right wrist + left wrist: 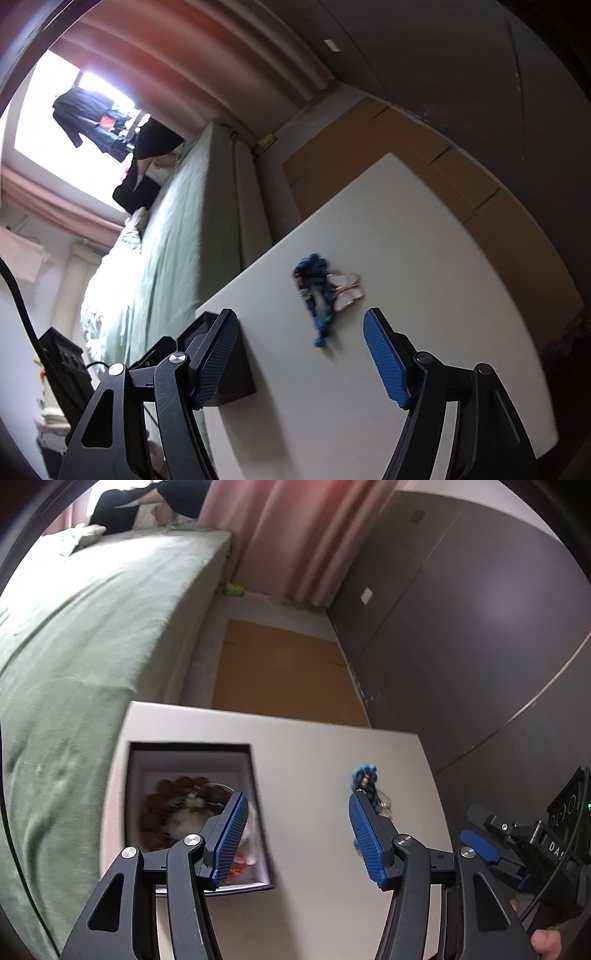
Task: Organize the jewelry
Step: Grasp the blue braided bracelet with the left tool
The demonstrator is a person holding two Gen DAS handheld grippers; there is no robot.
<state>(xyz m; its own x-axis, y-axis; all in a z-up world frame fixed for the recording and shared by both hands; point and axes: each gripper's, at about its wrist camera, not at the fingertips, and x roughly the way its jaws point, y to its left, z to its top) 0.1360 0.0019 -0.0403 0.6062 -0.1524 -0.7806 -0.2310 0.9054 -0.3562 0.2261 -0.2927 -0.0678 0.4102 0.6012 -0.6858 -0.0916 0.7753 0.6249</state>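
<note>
The open box (258,805) sits at the lower left of the left wrist view, on the pale worktop (314,753). It already holds a brown bead bracelet (159,812) and some white and red pieces, so it reads as the collecting place for the jewelry. Its lid is off, which leaves the inside free to drop things into.

The blue braided bracelet (314,295) and the white butterfly earrings (347,286) lie together on the bare worktop in the middle of the right wrist view, touching each other and well apart from the box. They look like the pieces not yet sorted.

The left tool (295,830) is released, with nothing between its blue pads; the bracelet shows just behind its right finger. The right tool (301,349) is also released and empty, jaws spread with the bracelet beyond its tips, probably lined up for a pick.
</note>
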